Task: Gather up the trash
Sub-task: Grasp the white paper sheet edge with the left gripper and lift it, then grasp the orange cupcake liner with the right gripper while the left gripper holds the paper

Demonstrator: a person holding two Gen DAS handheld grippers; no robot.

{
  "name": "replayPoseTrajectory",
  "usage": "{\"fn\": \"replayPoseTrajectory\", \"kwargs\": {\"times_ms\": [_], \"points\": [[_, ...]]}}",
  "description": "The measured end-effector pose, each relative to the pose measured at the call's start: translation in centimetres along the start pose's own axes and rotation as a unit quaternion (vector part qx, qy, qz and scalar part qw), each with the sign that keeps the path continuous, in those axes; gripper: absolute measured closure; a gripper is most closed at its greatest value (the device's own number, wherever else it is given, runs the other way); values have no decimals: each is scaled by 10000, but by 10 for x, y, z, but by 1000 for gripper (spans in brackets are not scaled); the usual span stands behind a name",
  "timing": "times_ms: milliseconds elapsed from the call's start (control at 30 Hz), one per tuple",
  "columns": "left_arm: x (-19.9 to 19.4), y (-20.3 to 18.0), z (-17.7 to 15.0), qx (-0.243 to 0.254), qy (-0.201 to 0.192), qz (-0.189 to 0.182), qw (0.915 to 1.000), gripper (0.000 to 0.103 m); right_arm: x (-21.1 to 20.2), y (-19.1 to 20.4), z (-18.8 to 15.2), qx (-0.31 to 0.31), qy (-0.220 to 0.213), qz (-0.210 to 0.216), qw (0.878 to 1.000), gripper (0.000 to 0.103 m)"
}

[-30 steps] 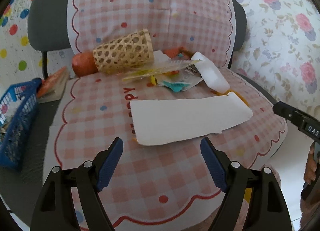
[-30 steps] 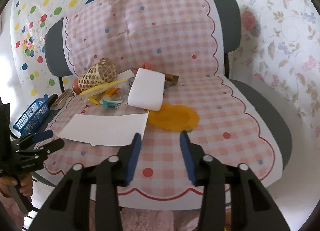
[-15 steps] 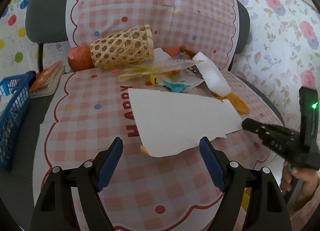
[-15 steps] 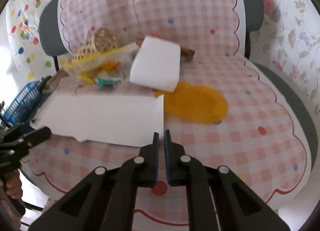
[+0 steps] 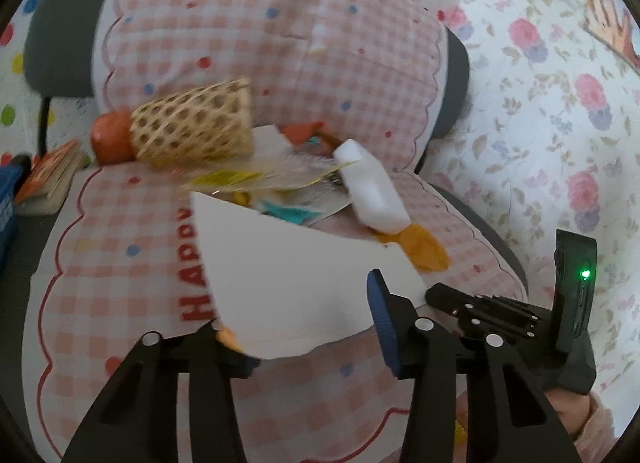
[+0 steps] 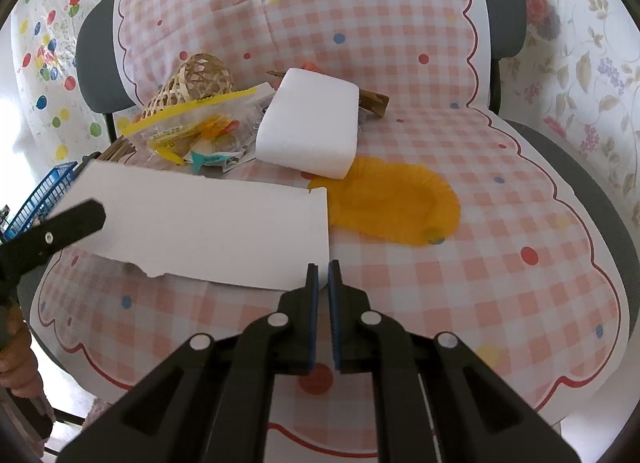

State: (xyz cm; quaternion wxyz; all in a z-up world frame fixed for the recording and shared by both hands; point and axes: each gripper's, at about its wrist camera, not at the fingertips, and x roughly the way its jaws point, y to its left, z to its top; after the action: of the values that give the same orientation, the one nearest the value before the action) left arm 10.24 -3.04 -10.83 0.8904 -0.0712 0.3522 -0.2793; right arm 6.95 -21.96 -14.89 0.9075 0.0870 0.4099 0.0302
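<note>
My right jaws (image 6: 323, 279) pinch one corner of the white card (image 6: 208, 227), lifting it off the seat. My left jaws (image 5: 308, 327) stand wide around its other end. Behind it a woven basket (image 6: 196, 79) lies on its side (contents not visible), beside a zip bag (image 6: 200, 123) of scraps, a foam block (image 6: 312, 123) and a yellow paper (image 6: 400, 207). A checked cloth (image 6: 460, 283) covers the chair (image 6: 600, 183); floral wallpaper (image 5: 560, 103) lies behind.

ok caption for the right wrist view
Right claw pinching the white card's corner on the gingham chair cover
</note>
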Motion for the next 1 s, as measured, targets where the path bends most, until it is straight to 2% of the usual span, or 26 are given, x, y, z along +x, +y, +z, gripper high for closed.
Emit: {"fn": "replayPoseTrajectory", "kwargs": {"times_ms": [33,67,133,167,300,400,433,533,567,667,800,1000], "points": [[5,-5,2,80,21,51,10000,63,0,-1,1,36,11,39,10000,97],[9,-9,4,108,65,98,9999,71,0,-2,1,56,18,64,10000,97],[18,-14,6,54,212,61,9997,77,-3,-5,2,114,5,155,9998,97],[20,-16,6,40,283,113,9995,89,-5,-6,2,131,-17,163,9998,97],[7,-15,7,35,112,173,9998,99,-24,-12,5,101,-270,139,9995,96],[-19,-10,11,65,-193,236,9995,102,-31,-17,11,29,-345,-8,9994,83],[-27,-8,12,86,-274,259,9993,102,-31,-20,13,18,-360,-71,9993,72],[-56,-3,15,146,-561,344,9977,103,-28,-28,17,58,-328,-177,9993,62],[-66,0,17,160,-697,395,9967,103,-24,-31,19,80,-293,-217,9993,54],[-81,9,24,46,-941,537,9941,103,-14,-34,24,67,-227,-297,9993,43],[-84,21,34,-127,-1148,655,9911,103,3,-40,35,113,-126,-315,9994,41],[-68,25,31,-169,-955,541,9938,103,36,-52,48,399,270,-394,9981,41]]}}
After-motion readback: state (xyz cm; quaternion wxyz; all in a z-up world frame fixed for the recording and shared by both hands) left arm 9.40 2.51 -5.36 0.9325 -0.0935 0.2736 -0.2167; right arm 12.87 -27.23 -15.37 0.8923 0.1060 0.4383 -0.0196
